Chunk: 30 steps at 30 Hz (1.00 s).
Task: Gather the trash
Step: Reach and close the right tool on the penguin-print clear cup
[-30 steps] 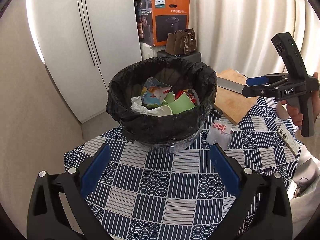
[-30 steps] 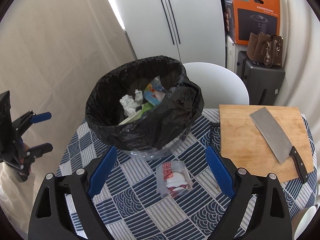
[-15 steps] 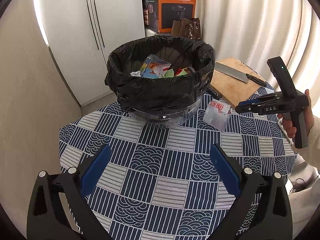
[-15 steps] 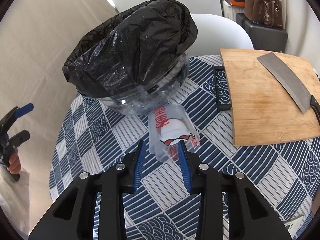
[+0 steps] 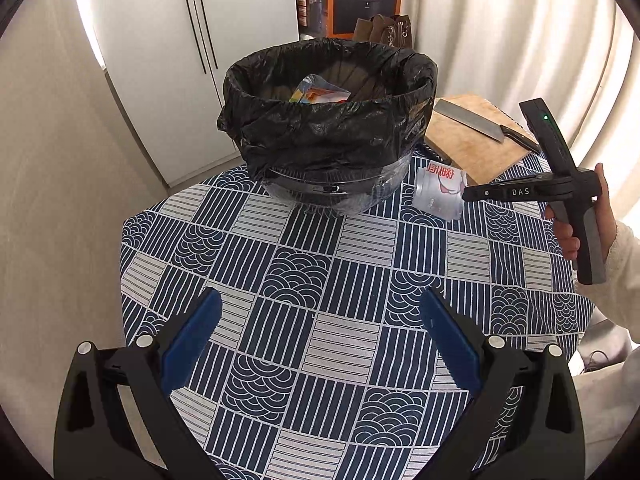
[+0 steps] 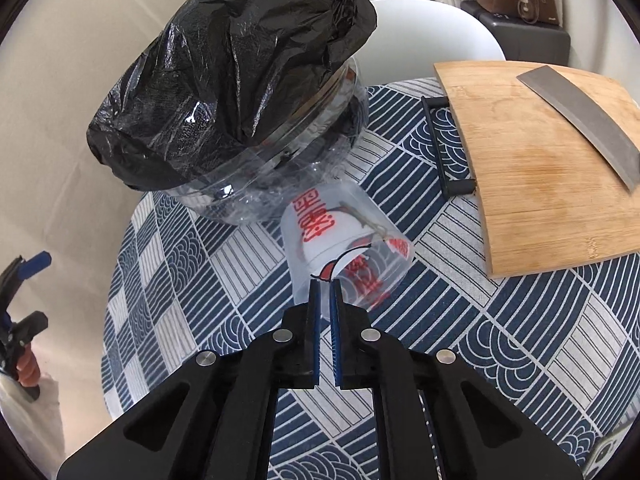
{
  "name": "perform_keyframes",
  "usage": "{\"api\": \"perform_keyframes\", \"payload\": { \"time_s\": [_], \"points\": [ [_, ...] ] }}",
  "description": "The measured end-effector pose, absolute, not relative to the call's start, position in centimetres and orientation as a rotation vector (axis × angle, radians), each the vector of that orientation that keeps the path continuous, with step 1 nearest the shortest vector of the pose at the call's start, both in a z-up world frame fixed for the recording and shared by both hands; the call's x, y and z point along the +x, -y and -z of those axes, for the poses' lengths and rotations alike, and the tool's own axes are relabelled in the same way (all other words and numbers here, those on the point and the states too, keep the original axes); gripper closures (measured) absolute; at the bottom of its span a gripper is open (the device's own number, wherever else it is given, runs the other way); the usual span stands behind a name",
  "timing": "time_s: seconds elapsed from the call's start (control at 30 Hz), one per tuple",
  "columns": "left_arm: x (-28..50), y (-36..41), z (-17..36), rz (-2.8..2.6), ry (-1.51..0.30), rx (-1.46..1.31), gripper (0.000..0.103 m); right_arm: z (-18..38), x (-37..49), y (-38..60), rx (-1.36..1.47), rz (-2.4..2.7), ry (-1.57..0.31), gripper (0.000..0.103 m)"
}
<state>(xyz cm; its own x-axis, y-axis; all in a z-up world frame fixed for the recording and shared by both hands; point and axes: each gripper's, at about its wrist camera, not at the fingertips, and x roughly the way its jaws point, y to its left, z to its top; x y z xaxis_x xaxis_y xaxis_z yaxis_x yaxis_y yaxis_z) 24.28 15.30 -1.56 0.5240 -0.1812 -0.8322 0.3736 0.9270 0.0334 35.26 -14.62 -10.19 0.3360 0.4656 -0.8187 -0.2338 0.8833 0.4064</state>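
Pinching the rim of the cup (image 6: 340, 240) with the right gripper (image 6: 325, 288), blue pads nearly together on the clear plastic; lying on its side on the tablecloth (image 5: 328, 320), just beside the bin (image 5: 328, 120), between bin and board (image 6: 540, 160); holding the left gripper (image 5: 320, 332) wide apart, gripping nothing, well back from the bin; showing wrappers (image 5: 316, 94) inside the black liner; resting a cleaver (image 6: 584, 116) on the board.

A home kitchen: a white fridge (image 5: 192, 60), a cutting board (image 6: 536, 160) with a cleaver (image 6: 584, 116), and a patterned tablecloth (image 5: 320, 300).
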Motion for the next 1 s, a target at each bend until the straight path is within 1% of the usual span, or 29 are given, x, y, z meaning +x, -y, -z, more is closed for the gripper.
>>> {"api": "perform_keyframes", "payload": {
  "time_s": [0.33,0.67,1.0],
  "points": [
    [23.8,-14.0,1.9,0.355,-0.980,0.209,0.006,8.1,32.7,16.1,0.196,-0.520,-1.119,0.102],
    [23.6,-8.7,2.6,0.443,-0.988,0.236,0.006,6.0,28.3,21.0,0.195,-0.493,-1.090,0.102],
    [22.5,-3.4,3.4,0.483,-1.007,0.247,0.006,5.9,24.5,25.3,0.183,-0.477,-1.079,0.102]
  ]
}}
